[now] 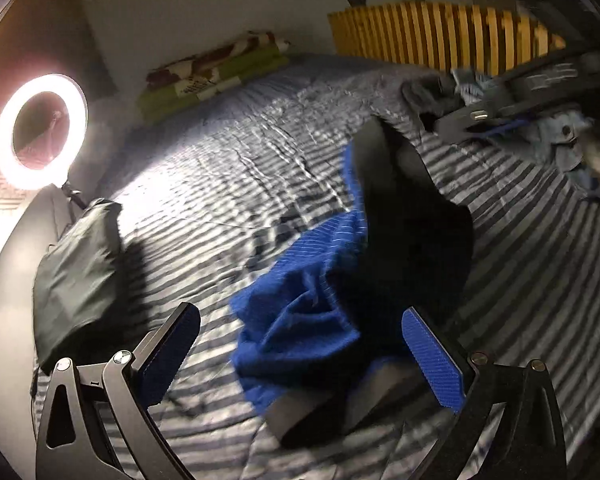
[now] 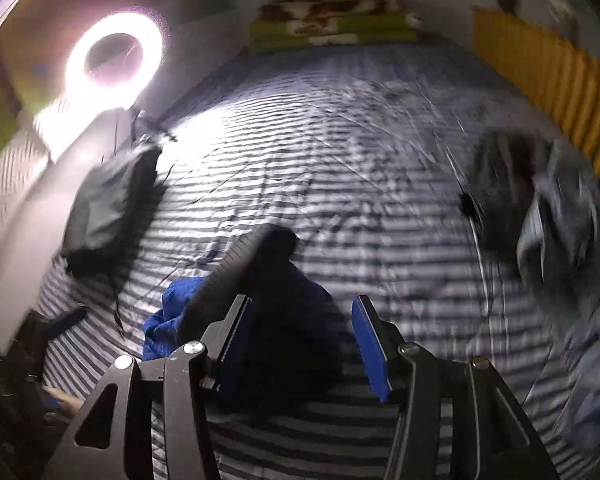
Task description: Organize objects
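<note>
Between the blue-padded fingers of the left gripper [image 1: 300, 356], spread wide with nothing pinched, a crumpled royal-blue knitted garment [image 1: 300, 312] lies on the bed, a black cloth [image 1: 412, 216] draped over its far side. Over on the other hand, the right gripper [image 2: 300, 340] hangs with its jaws parted too, gripping nothing, and the same blue and black heap [image 2: 260, 308] sits right under and between its fingers. Both hover over the grey-and-white striped bedspread [image 1: 220, 184], which is rumpled through the middle. Off to the left, a folded dark green-black fabric bundle [image 1: 76, 276] rests near the bed's edge, just below a glowing white ring light [image 1: 40, 132]. Off to the right, a blurry pile of pale blue denim-like clothes [image 2: 560, 216] lies beside a dark grey garment [image 2: 496, 184]. At the head of the bed sits a folded green and brown-patterned blanket [image 1: 212, 72], and a yellow wooden slatted panel [image 1: 440, 36] stands against the wall on the right.
</note>
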The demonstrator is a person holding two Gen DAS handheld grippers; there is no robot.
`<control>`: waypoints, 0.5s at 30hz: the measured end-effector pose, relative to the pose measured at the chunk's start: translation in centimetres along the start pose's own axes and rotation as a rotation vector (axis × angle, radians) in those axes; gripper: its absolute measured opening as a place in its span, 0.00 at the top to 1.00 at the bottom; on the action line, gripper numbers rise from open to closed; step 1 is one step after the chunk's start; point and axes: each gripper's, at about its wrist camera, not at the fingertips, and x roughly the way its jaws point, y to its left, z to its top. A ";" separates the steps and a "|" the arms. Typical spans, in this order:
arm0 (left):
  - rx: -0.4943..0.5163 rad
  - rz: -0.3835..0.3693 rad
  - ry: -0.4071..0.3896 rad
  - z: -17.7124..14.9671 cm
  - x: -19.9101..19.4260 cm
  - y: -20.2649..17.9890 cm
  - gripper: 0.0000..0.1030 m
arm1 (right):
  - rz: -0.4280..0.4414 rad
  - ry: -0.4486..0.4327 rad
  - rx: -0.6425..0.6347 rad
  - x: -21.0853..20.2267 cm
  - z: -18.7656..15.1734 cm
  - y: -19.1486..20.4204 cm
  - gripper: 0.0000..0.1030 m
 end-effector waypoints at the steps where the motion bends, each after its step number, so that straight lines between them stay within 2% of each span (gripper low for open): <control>1: 0.004 -0.020 0.017 0.3 0.9 -0.5 0.01 | 0.021 0.001 0.035 -0.2 -0.5 -1.2 0.53; 4: 0.020 -0.010 0.064 1.4 3.7 -1.7 0.01 | 0.025 -0.006 0.081 -0.1 -2.3 -3.5 0.53; 6: 0.024 0.005 0.094 1.8 5.3 -2.1 0.09 | 0.038 0.009 0.097 0.5 -3.5 -4.6 0.53; 8: 0.003 -0.006 0.134 2.0 6.7 -1.8 0.35 | 0.058 0.044 0.135 2.1 -4.8 -5.9 0.53; 9: -0.023 -0.025 0.158 2.0 7.4 -1.3 0.41 | 0.065 0.063 0.156 2.8 -5.1 -6.1 0.53; 11: -0.084 -0.052 0.181 1.8 8.1 -0.1 0.69 | 0.109 0.112 0.186 4.8 -5.5 -6.1 0.53; 13: -0.117 -0.044 0.190 1.8 8.4 1.6 0.84 | 0.150 0.132 0.181 5.9 -5.4 -5.1 0.53; 15: -0.144 -0.054 0.183 1.7 8.2 2.9 0.90 | 0.171 0.126 0.160 6.2 -5.2 -4.1 0.53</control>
